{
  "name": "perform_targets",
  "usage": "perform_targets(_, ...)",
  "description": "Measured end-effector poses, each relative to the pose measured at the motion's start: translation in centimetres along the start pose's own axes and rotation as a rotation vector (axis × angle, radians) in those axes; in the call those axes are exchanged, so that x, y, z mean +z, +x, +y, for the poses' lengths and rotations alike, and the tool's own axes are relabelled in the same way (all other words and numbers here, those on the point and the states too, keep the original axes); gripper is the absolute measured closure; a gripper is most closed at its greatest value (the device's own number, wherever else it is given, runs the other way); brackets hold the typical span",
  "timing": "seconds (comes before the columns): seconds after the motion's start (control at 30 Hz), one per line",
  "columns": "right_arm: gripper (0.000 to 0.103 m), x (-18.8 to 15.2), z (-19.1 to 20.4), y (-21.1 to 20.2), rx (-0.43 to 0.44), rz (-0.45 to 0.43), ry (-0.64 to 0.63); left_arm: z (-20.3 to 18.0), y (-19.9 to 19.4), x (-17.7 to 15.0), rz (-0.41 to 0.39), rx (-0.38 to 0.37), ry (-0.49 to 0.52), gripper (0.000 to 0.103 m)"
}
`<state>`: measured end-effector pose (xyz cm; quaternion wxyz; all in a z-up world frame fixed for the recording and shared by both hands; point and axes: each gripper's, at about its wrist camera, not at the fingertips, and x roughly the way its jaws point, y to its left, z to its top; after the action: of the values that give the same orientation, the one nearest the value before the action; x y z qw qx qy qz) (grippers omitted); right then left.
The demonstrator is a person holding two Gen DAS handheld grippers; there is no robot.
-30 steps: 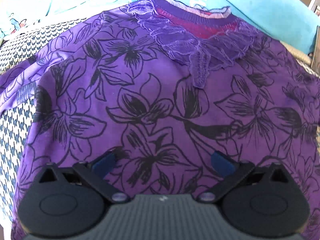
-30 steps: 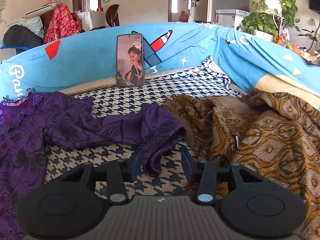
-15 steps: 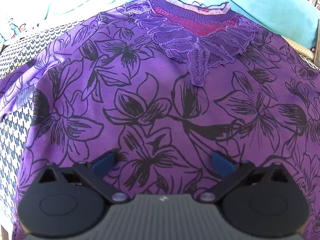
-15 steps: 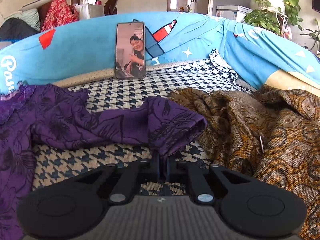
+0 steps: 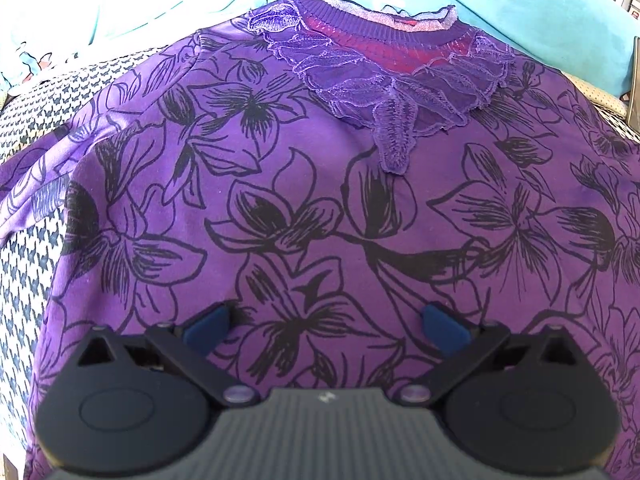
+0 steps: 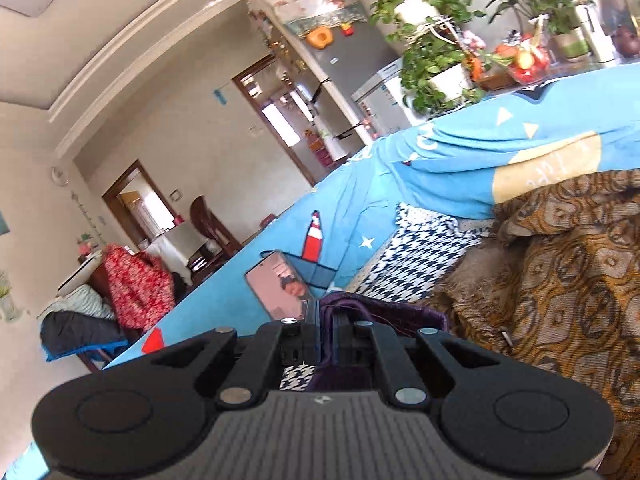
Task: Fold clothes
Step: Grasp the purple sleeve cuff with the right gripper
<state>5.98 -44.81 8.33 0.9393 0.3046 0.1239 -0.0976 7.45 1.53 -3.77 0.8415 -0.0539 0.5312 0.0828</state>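
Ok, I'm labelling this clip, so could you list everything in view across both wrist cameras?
purple top: one, purple with black flowers and a lace collar, spread on the bed; its sleeve end is pinched
houndstooth sheet: one, black and white, under the top
blue cover: one, light blue, along the bed's far side
brown blanket: one, brown and gold, crumpled at right
phone: one, screen lit, leaning on the cover
potted plants: several, green, behind the bed
left gripper: open, over the top
right gripper: shut on the sleeve end
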Motion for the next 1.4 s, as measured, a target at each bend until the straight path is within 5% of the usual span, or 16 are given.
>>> perform_targets(0.1, 0.096, 0.3, 0.3, 0.7, -0.082, -0.051, -0.083, 0.0, 0.0, 0.0, -0.003, 0.002, 0.002, 0.000)
perform_targets(0.47, 0.096, 0.0, -4.1, 5.4, -0.381, -0.048, 0.027, -0.1, 0.1, 0.1, 0.001, 0.000, 0.009, 0.000)
perform_targets(0.67, 0.091, 1.0, -4.7, 4.1, -0.292, -0.062, 0.028, -0.1, 0.2, 0.2, 0.004, -0.004, 0.012, 0.000)
perform_targets(0.73, 0.081, 1.3, -5.4, 3.9, -0.255, -0.059, 0.057, -0.1, 0.1, 0.2, 0.001, -0.005, 0.014, 0.000)
perform_targets(0.8, 0.055, 1.4, -6.3, 3.7, -0.273, -0.076, 0.110, -0.1, 0.1, 0.2, -0.001, -0.006, 0.015, 0.000)
perform_targets(0.87, 0.046, 1.8, -7.2, 3.0, -0.283, -0.097, 0.169, -0.1, 0.1, 0.2, -0.002, -0.005, 0.016, 0.000)
perform_targets(0.93, 0.046, 2.1, -8.1, 2.3, -0.294, -0.114, 0.217, -0.2, 0.1, 0.2, -0.002, -0.004, 0.016, 0.000)
perform_targets(1.4, 0.053, -0.1, -5.4, 3.9, -0.382, 0.094, -0.146, -0.4, 0.0, 0.1, -0.010, 0.006, 0.018, 0.000)
